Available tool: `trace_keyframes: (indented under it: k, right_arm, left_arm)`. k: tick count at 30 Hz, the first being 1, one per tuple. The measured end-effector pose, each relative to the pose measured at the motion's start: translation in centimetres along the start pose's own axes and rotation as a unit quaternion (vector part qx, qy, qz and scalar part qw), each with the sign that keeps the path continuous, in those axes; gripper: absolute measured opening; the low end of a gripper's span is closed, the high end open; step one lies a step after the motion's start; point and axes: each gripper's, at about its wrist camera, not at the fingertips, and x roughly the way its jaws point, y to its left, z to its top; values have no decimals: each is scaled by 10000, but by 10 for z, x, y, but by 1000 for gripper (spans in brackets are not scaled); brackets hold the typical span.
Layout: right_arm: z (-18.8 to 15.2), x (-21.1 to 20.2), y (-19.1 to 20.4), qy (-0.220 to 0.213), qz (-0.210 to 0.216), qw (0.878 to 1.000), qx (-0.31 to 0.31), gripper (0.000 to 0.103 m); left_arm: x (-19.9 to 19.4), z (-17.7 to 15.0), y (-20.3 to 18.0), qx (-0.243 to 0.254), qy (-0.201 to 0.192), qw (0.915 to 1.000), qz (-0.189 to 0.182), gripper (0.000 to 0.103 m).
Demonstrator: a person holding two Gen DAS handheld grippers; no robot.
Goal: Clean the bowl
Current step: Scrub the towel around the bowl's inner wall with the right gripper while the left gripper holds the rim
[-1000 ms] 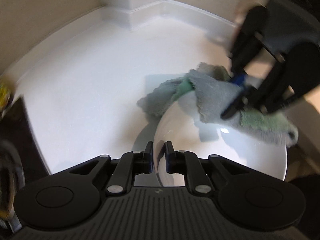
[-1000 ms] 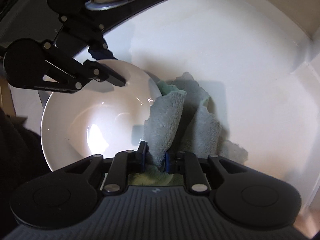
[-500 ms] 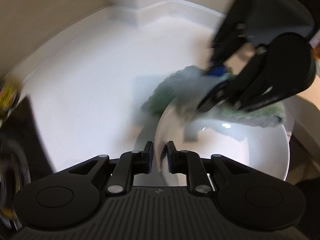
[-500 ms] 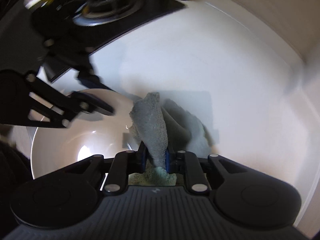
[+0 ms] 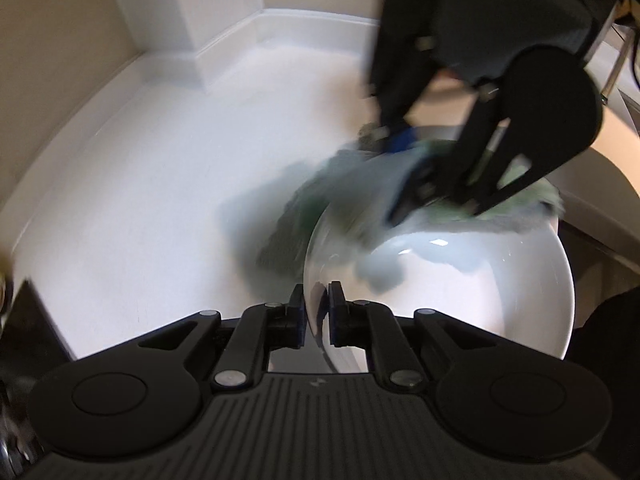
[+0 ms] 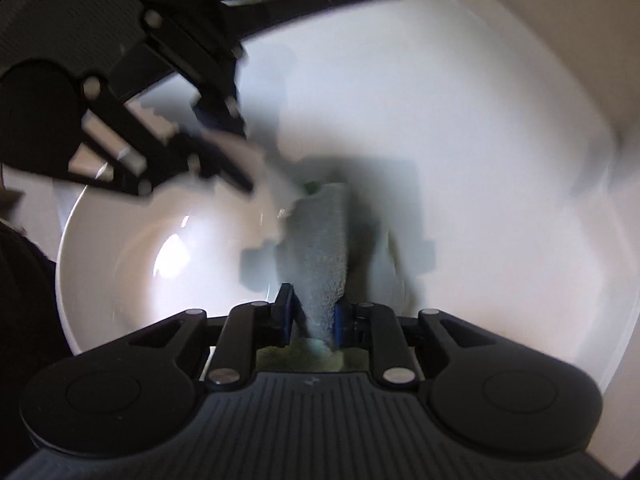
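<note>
We find the white counter (image 5: 132, 184) bare and passable to the left of the bowl (image 5: 500, 280), out to the raised back edge (image 5: 304, 16) and the boxed corner column (image 5: 208, 12), which close off the far side. The bowl takes up the near right of the counter. Its far rim is blocked by the crumpled cloth (image 5: 360, 184) and by the right gripper (image 5: 404, 172) bearing down over it. From the right wrist view, the left gripper (image 6: 236, 152) bars the bowl's far-left rim, and the black cooktop (image 6: 280, 4) bounds the counter beyond. The counter right of the cloth lies bare up to its raised edge.
</note>
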Motion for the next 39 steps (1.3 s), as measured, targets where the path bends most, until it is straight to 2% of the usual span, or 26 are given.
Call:
trace_keyframes:
  k: [2, 4, 8, 11, 14, 17, 20, 22, 24, 27, 29, 30, 33, 35, 37, 39]
  right_arm:
    - [7, 3, 0, -83, -11, 10000, -18, 18]
    - [3, 4, -4, -216, 50, 9993, 300, 18]
    - [-8, 3, -9, -454, 38, 9934, 1056, 16]
    - [-17, 0, 1, -501, -69, 9901, 1308, 15]
    - [-22, -1, 8, -267, 151, 9940, 1055, 15]
    - [-20, 2, 1, 74, 559, 9956, 755, 17]
    - [-6, 8, -1, 294, 328, 9985, 317, 18]
    - [2, 11, 3, 280, 95, 9995, 70, 18]
    - [17, 15, 7, 132, -129, 9997, -132, 18]
    - [27, 17, 7, -43, -115, 9999, -7, 19]
    - [23, 16, 1, -172, -4, 9992, 354, 17]
    - [19, 14, -2, -223, 35, 9982, 555, 17]
    - [4, 11, -3, -309, 85, 9948, 972, 16]
    - [0, 12, 1, -264, 142, 9945, 1004, 15]
    - [-4, 14, 8, -116, 298, 9951, 934, 15]
    - [-4, 14, 14, 81, 528, 9954, 792, 16]
  left_arm:
    - [1, -3, 1, -282, 15, 9996, 51, 13]
    - [3, -7, 4, -727, -7, 9973, 117, 14]
    - [-6, -26, 6, -1627, -11, 9864, 249, 22]
    - [-10, -36, 6, -1978, -125, 9800, 179, 23]
    - [-7, -29, 2, -1561, -87, 9877, 72, 10]
    - [4, -17, -2, -981, -45, 9952, -28, 8]
    - [13, -5, -13, -397, 27, 9992, -41, 8]
    - [21, 4, -13, -226, 58, 9997, -61, 8]
    - [30, 13, -9, -212, 42, 9997, -113, 8]
    - [28, 9, -6, -608, -22, 9981, -123, 9]
    - [27, 1, -5, -1103, -55, 9938, -95, 10]
    - [21, -6, -6, -1305, -43, 9914, -55, 15]
    - [7, -21, -12, -1637, -76, 9865, 8, 20]
    - [6, -23, -17, -1614, -108, 9868, 34, 19]
    - [6, -21, -25, -1398, -119, 9901, 23, 10]
    - [4, -18, -26, -1024, -86, 9947, -58, 8]
